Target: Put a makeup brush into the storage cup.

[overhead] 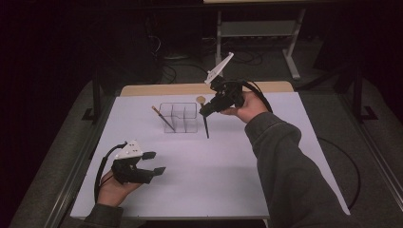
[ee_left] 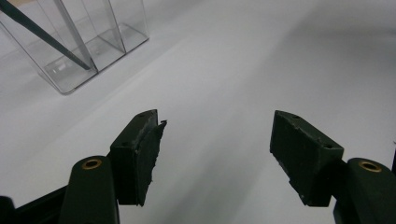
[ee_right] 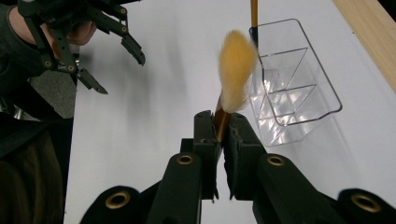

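Two grippers: yours, left to right.
Left gripper [overhead: 153, 162]: jaws spread wide above the white table [overhead: 228, 180], holding nothing.
Clear organizer [overhead: 179, 117]: one brush [overhead: 163, 118] leans inside.
Right gripper [ee_right: 223, 122]: clamps your makeup brush [ee_right: 236, 70] beside the organizer.

- Two makeup brushes: one [overhead: 206, 124] clamped in the right gripper [overhead: 209, 110], one [overhead: 164, 118] standing in the organizer.
- One clear organizer [overhead: 179, 118], three compartments.
- Two grippers.
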Motion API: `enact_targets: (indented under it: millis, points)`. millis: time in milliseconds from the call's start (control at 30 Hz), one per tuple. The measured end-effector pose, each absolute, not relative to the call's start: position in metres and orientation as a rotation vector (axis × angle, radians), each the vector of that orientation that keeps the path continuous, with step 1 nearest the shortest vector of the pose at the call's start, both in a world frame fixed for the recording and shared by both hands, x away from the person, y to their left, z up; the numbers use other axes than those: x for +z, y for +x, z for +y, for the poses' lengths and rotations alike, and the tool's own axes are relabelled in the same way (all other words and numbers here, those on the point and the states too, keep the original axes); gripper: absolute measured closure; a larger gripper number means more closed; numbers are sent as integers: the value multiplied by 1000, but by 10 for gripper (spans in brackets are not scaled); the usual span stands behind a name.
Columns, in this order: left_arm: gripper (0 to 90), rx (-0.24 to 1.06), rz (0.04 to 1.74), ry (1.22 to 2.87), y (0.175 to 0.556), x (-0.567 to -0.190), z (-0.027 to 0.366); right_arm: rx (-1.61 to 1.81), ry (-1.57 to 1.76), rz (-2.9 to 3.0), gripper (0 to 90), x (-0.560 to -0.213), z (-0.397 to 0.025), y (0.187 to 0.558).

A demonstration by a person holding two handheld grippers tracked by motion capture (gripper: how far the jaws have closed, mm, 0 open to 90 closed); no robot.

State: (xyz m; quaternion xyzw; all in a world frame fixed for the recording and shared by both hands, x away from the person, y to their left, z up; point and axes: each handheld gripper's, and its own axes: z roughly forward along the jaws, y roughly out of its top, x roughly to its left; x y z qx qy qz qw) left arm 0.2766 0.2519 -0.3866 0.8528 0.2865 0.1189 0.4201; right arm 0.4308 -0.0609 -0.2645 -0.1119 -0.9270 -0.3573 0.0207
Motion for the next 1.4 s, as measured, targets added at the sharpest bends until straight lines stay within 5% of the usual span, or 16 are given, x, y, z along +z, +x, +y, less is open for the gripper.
enact_targets:
  millis: [1400]
  points:
    - [289, 306, 741, 2112, 279, -385, 265, -1024, -454, -2939, 829, -238, -1, 490]
